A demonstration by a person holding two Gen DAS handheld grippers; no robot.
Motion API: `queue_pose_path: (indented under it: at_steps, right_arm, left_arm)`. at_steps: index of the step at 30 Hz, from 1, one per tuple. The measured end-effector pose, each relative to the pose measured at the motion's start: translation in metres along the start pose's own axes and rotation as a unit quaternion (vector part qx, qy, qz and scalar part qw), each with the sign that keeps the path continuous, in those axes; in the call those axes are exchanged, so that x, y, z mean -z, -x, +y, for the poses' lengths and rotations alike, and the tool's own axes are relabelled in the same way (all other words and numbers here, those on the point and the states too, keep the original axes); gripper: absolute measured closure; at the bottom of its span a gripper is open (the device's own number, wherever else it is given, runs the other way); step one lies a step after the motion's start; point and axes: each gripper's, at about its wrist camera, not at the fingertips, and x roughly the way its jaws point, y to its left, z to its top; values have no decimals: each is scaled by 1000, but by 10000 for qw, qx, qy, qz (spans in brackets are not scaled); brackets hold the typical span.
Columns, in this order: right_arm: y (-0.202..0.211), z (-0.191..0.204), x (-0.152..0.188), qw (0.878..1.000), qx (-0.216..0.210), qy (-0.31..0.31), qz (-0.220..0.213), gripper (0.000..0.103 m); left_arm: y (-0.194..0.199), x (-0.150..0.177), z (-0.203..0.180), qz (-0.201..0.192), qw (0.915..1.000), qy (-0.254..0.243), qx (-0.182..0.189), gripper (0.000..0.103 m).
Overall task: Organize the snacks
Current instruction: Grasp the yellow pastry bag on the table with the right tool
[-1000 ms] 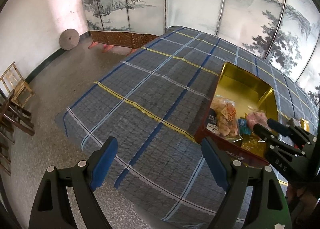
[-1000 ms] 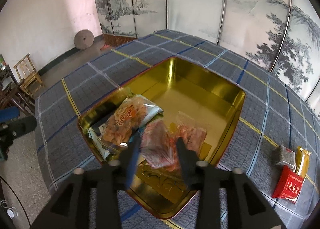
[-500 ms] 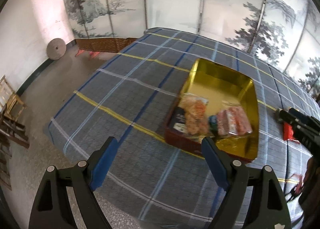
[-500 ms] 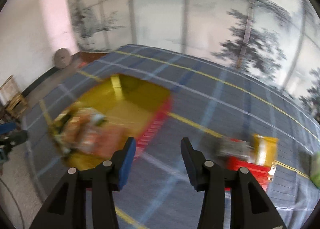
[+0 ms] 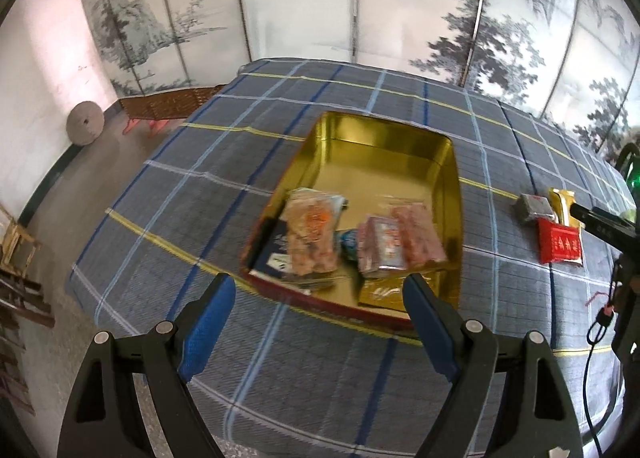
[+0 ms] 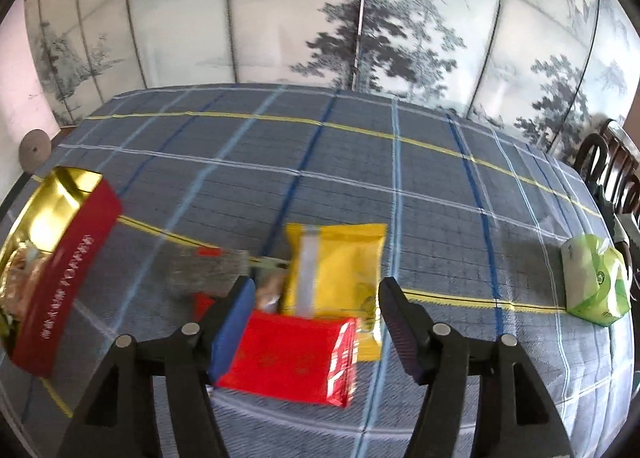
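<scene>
**Gold tin part-filled, loose packets still out on the plaid cloth**

Blue-padded, the left claw (image 5: 316, 322) stands spread wide with nothing between its pads, hanging over the near edge of the tabletop (image 5: 168, 185). Just beyond it sits the gold tin (image 5: 400, 145) with red outer walls. Its near half holds snacks: an orange cracker bag (image 5: 312, 234) on the left lying over a dark packet (image 5: 276, 250), two pink packets (image 5: 400, 242) side by side on the right, a small blue-wrapped item between them, and a gold sheet at the near right corner. The far half of the tin is bare gold.

The right claw (image 6: 316, 322) has just been opening; its jaws stand apart and grip nothing. Below and between them lies a red packet (image 6: 288, 358), partly overlapping a yellow packet (image 6: 336, 258) just beyond it. A grey packet (image 6: 208, 270) sits to the left of these, blurred. The tin lies at the left, well apart from this group. A green-and-white packet (image 6: 592, 278) rests alone at the far right.
</scene>
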Motion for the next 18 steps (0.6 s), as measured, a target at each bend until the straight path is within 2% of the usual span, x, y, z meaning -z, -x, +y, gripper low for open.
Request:
queue_pose_path:
  at_steps: [10, 18]
  right_arm:
    - [-39, -13, -3, 9993, -101, -276, 239, 37]
    - [-46, -17, -1, 9984, -256, -461, 225, 38]
  left_arm:
    - [-7, -5, -33, 91, 9995, -297, 88, 20]
    - [-10, -6, -53, 117, 9986, -471, 223, 20]
